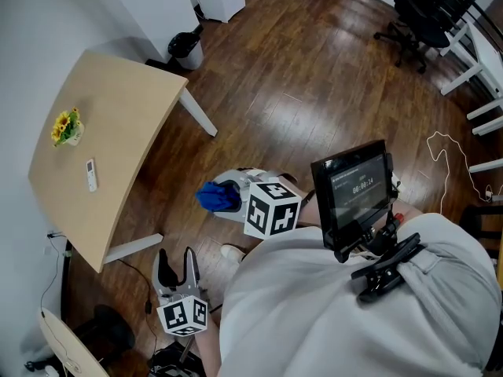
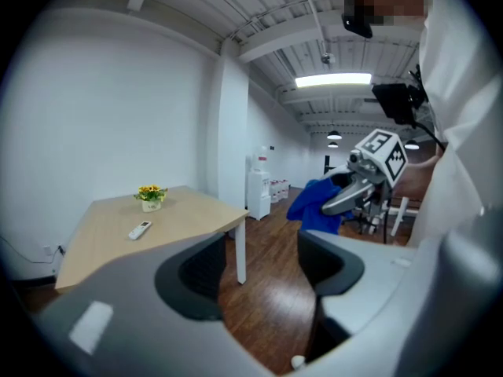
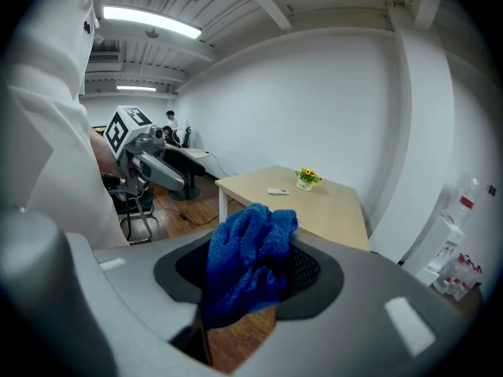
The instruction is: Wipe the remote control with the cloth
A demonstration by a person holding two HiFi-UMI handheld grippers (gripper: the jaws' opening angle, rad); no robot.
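Observation:
A small white remote control (image 1: pixel 91 175) lies on the light wooden table (image 1: pixel 118 108) at the left, well away from both grippers. It also shows as the remote (image 2: pixel 140 229) in the left gripper view and the remote (image 3: pixel 277 191) in the right gripper view. My right gripper (image 1: pixel 229 188) hangs over the wooden floor, shut on a bunched blue cloth (image 1: pixel 217 197). The cloth (image 3: pixel 247 254) fills the space between its jaws. My left gripper (image 1: pixel 178 259) is low at the table's near corner, its jaws open with only floor between them (image 2: pixel 263 261).
A pot of yellow flowers (image 1: pixel 67 128) stands on the table beside the remote. A black bin (image 1: pixel 187 50) sits past the table's far leg. Black office chairs (image 1: pixel 420 10) and white desks stand at the far right. A white cable (image 1: pixel 448 155) lies on the floor.

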